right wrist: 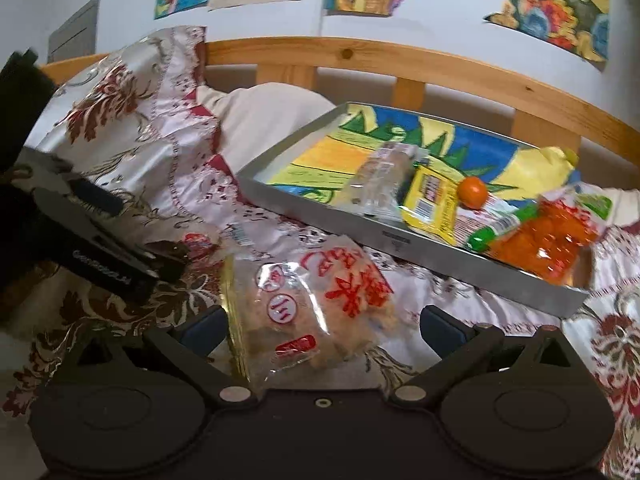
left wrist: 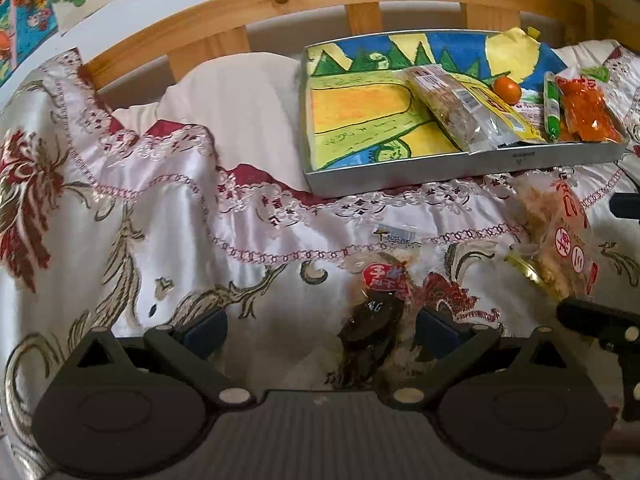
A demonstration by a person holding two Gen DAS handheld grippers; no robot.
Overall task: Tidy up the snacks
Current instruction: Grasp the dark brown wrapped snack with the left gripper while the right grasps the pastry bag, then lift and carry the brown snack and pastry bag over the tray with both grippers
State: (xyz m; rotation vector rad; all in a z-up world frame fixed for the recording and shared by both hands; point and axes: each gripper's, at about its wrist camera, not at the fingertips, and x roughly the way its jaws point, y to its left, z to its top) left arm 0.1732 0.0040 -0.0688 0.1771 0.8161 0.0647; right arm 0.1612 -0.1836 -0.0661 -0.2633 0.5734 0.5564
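Both tools are spread wide and grip nothing. The left tool (left wrist: 320, 330) straddles a dark snack packet (left wrist: 374, 320) lying on the bed cover (left wrist: 160, 208), while the right tool (right wrist: 322, 330) brackets a clear bag of biscuits (right wrist: 308, 312), each seemingly lined up for a pick. Beyond them the tray (right wrist: 400, 246) sits ahead and to the right, holding snacks and a small orange (right wrist: 473, 193), probably where these go.

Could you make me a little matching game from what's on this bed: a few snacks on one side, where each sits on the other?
Things:
1. small orange fruit
2. dark snack packet
3. red-lettered clear bag

Places:
A. between the right tool's open fingers
B. inside the grey tray
C. on the bedspread between the left tool's open fingers

Pairs: 1-B, 2-C, 3-A
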